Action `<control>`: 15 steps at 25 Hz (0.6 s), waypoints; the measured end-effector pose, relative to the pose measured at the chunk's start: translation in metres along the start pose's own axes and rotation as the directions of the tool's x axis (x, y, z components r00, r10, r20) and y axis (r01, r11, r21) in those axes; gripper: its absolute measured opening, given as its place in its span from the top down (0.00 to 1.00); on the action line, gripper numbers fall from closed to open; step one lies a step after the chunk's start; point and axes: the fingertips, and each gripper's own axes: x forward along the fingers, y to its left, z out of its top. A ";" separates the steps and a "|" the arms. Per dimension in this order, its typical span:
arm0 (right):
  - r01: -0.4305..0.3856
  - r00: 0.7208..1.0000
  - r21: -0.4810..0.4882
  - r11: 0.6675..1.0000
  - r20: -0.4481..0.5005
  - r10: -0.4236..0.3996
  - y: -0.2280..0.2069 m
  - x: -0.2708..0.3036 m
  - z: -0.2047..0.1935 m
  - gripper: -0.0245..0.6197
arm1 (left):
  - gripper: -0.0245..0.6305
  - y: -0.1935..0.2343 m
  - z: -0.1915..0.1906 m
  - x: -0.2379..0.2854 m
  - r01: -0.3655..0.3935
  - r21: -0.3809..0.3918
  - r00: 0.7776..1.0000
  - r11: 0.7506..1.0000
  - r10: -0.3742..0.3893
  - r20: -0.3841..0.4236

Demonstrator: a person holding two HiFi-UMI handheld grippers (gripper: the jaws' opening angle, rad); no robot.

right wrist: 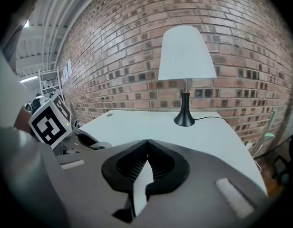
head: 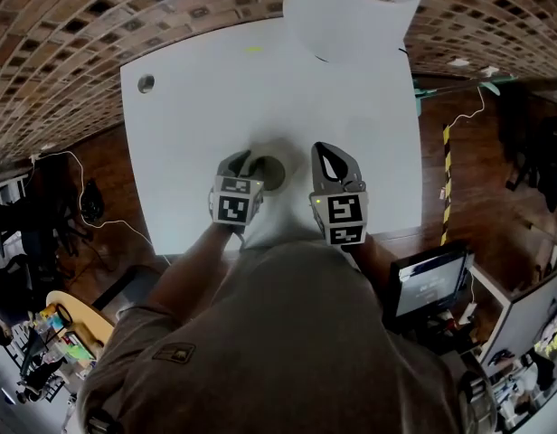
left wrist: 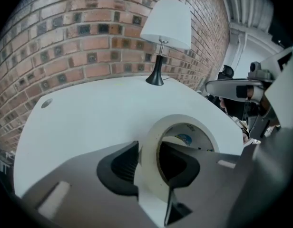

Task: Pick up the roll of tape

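The roll of tape (head: 273,172) is white and lies flat on the white table (head: 206,89) near its front edge. My left gripper (head: 246,165) straddles the roll's near wall. In the left gripper view one pad sits against the outside of the roll of tape (left wrist: 187,126) and the other inside its core, so my left gripper (left wrist: 149,156) is shut on that wall. My right gripper (head: 332,157) hovers just right of the roll and does not touch it. In the right gripper view, the tips of my right gripper (right wrist: 146,144) meet with nothing between them.
A white-shaded lamp (head: 353,9) on a black stem (left wrist: 155,75) stands at the table's far edge, its cord (right wrist: 210,118) trailing right. A round cable hole (head: 146,83) sits at the far left corner. A monitor (head: 429,284) stands off the table's right front corner.
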 end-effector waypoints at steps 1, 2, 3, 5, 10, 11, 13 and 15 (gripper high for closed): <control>0.000 1.000 -0.004 1.000 0.005 0.000 0.001 -0.002 0.001 0.94 | 0.78 0.000 0.002 -0.003 0.000 -0.012 1.000 1.000 0.000 0.016; -0.001 1.000 -0.009 1.000 0.010 0.001 0.002 -0.004 0.002 0.94 | 0.78 -0.001 0.003 -0.007 0.000 -0.024 0.999 1.000 0.001 0.033; -0.001 1.000 -0.013 1.000 0.016 0.001 0.003 -0.006 0.004 0.94 | 0.78 -0.001 0.006 -0.011 -0.001 -0.036 0.999 0.999 0.002 0.052; -0.001 1.000 -0.024 1.000 0.031 0.002 0.007 -0.010 0.007 0.94 | 0.78 0.001 0.011 -0.021 -0.004 -0.060 0.996 0.998 0.010 0.094; -0.006 0.997 -0.048 0.999 0.079 0.009 0.021 -0.022 0.019 0.94 | 0.78 0.012 0.022 -0.048 -0.013 -0.136 0.977 0.991 0.041 0.208; -0.006 0.996 -0.053 0.999 0.087 0.011 0.024 -0.024 0.022 0.94 | 0.78 0.014 0.025 -0.055 -0.013 -0.148 0.972 0.989 0.047 0.228; -0.007 0.995 -0.069 0.998 0.096 0.014 0.028 -0.029 0.022 0.94 | 0.78 0.017 0.031 -0.069 -0.014 -0.165 0.962 0.986 0.058 0.268; -0.008 0.993 -0.082 0.997 0.116 0.017 0.033 -0.034 0.028 0.94 | 0.78 0.020 0.036 -0.083 -0.020 -0.178 0.950 0.984 0.074 0.303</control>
